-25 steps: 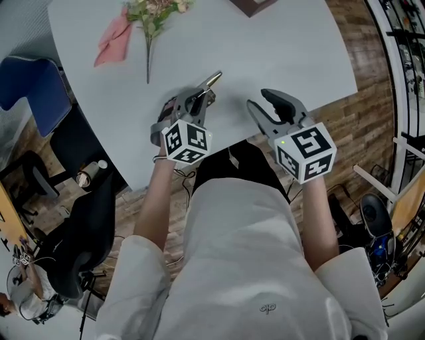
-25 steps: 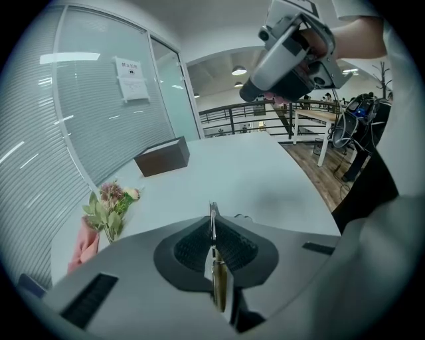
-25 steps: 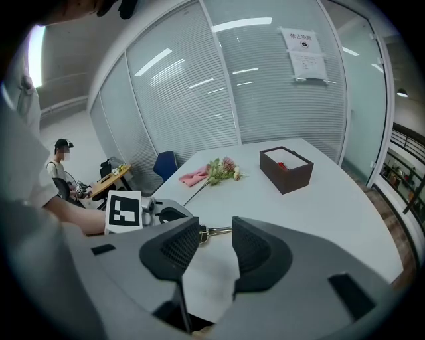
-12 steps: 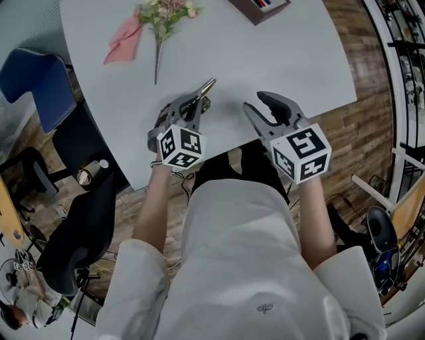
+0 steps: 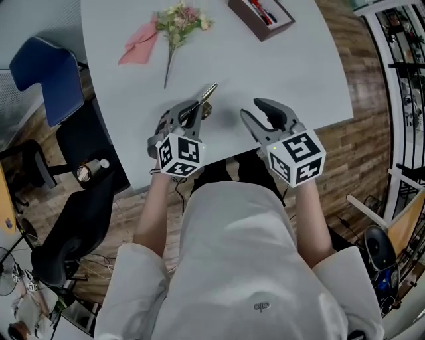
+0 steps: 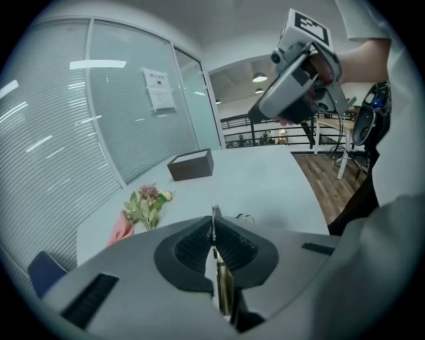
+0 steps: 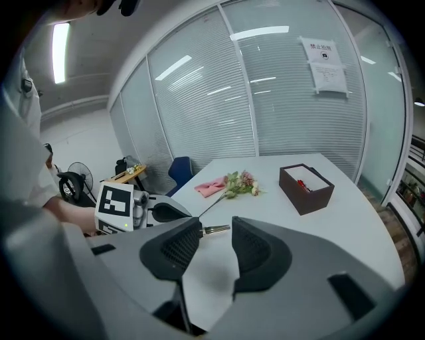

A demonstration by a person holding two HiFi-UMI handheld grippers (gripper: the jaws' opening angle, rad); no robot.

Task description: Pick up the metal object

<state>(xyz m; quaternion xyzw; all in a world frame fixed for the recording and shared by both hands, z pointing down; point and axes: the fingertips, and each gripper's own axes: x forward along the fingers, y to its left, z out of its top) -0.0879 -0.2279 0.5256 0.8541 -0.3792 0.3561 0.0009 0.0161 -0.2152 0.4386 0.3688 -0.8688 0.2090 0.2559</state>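
Note:
A slim metal object (image 5: 208, 93), silver with a brass end, pokes out forward from my left gripper (image 5: 194, 111), which is shut on it and holds it just above the white table (image 5: 292, 66). In the left gripper view the object (image 6: 223, 287) is pinched edge-on between the ribbed pads (image 6: 192, 247) of the left gripper (image 6: 214, 240). My right gripper (image 5: 261, 114) hovers to the right of it, open and with nothing between its jaws. In the right gripper view the object (image 7: 216, 229) shows beyond the gap of the right gripper (image 7: 216, 251), with the left gripper (image 7: 166, 212) at its left.
A flower sprig (image 5: 178, 23) and a pink napkin (image 5: 139, 48) lie at the table's far left. A dark box (image 5: 261, 16) with pens stands at the far middle. A blue chair (image 5: 43, 80) and a black chair (image 5: 73, 232) stand left of the table.
Both grippers have risen a little, the left one still shut on the metal object. The head view has shifted, so the box now shows at the top.

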